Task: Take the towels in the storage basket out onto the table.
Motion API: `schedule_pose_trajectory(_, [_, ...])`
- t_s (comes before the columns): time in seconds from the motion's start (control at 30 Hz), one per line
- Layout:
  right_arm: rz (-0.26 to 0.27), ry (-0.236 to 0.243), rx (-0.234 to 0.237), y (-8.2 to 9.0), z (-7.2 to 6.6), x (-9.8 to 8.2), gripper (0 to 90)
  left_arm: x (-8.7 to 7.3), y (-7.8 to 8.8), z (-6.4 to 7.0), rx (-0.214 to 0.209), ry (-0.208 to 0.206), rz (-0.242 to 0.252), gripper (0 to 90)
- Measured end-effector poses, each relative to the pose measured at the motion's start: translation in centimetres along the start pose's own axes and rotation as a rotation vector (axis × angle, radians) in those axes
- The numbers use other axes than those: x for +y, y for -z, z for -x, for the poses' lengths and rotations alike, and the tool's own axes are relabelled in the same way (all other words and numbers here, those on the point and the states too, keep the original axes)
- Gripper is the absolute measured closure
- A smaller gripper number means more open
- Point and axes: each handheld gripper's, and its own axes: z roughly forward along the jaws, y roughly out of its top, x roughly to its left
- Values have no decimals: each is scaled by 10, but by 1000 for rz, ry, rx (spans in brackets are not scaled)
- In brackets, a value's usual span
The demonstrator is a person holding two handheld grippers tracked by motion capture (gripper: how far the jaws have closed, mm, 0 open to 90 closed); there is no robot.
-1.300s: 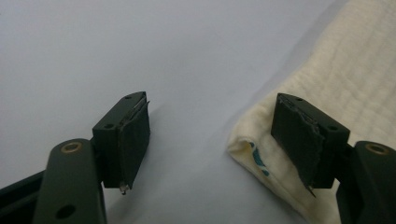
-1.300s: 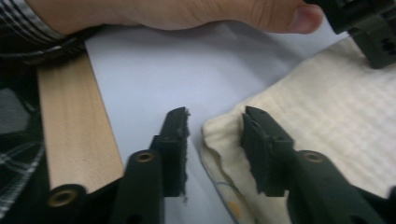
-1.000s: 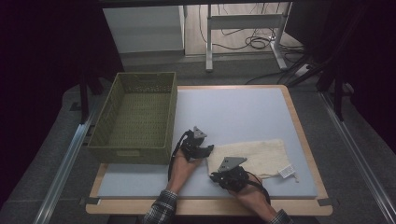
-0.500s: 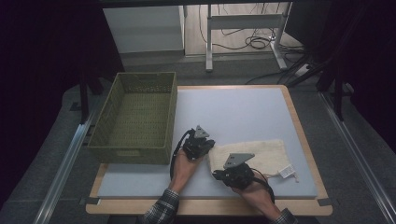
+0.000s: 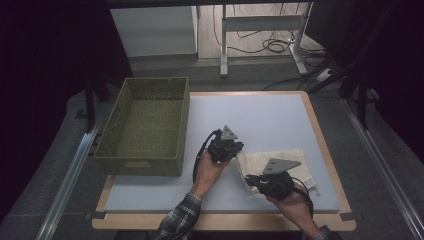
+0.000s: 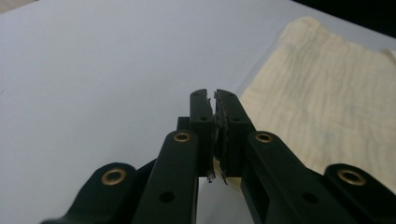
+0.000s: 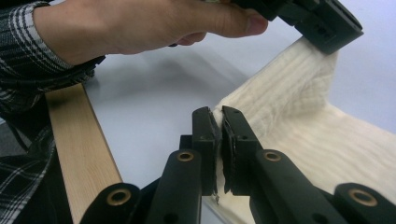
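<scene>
A cream cloth [image 5: 272,156] lies on the pale blue mat at the front right. My left gripper [image 5: 239,149] is shut on the cloth's far left corner and holds it above the mat. In the left gripper view the jaws [image 6: 215,95] meet, with a sliver of cloth [image 6: 322,88] pinched between them. My right gripper [image 5: 249,179] is shut on the near left corner. In the right gripper view the cloth [image 7: 289,93] rises into its closed jaws [image 7: 217,112] and up to the left gripper [image 7: 322,28] beyond.
An empty green woven basket [image 5: 137,166] stands on the table's left side. The mat [image 5: 260,115] has a wooden rim [image 7: 79,140] along its front. A hand in a plaid sleeve [image 7: 140,23] reaches across. A small white tag [image 5: 310,183] sits at the cloth's right end.
Both grippers have risen and shifted right in the high view. The cloth's left edge has come off the mat with them.
</scene>
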Motion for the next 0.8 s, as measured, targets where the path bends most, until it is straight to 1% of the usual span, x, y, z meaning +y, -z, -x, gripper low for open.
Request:
schedule_pose_trajectory(0.1, [7, -22, -19, 10, 6, -6, 847, 11, -12, 7, -11, -29, -1, 861])
schedule_pose_trajectory(0.27, [22, -54, -61, 27, 18, -17, 847, 24, -30, 17, -28, -70, -4, 861])
schedule_pose_trajectory(0.37, [23, -74, -88, 37, 25, -25, 847, 30, -40, 22, -45, -83, -7, 859])
schedule_pose_trajectory(0.4, [27, -78, -98, 40, 27, -27, 847, 30, -40, 22, -45, -83, -7, 859])
schedule_pose_trajectory(0.43, [28, -85, -109, 44, 30, -30, 847, 34, -46, 24, -57, -90, -5, 858])
schedule_pose_trajectory(0.47, [30, -91, -117, 47, 32, -33, 847, 36, -49, 25, -66, -88, -3, 858])
schedule_pose_trajectory(0.53, [32, -106, -126, 52, 36, -37, 847, 39, -55, 28, -79, -81, 6, 856])
schedule_pose_trajectory(0.6, [27, -120, -140, 58, 40, -43, 847, 43, -61, 32, -87, -95, -2, 856])
schedule_pose_trajectory(0.63, [25, -126, -148, 60, 42, -45, 847, 45, -65, 34, -91, -91, 4, 856])
schedule_pose_trajectory(0.67, [24, -128, -152, 61, 44, -47, 847, 47, -67, 36, -94, -101, -2, 856])
schedule_pose_trajectory(0.8, [24, -143, -170, 69, 48, -55, 846, 56, -78, 44, -104, -112, -1, 855])
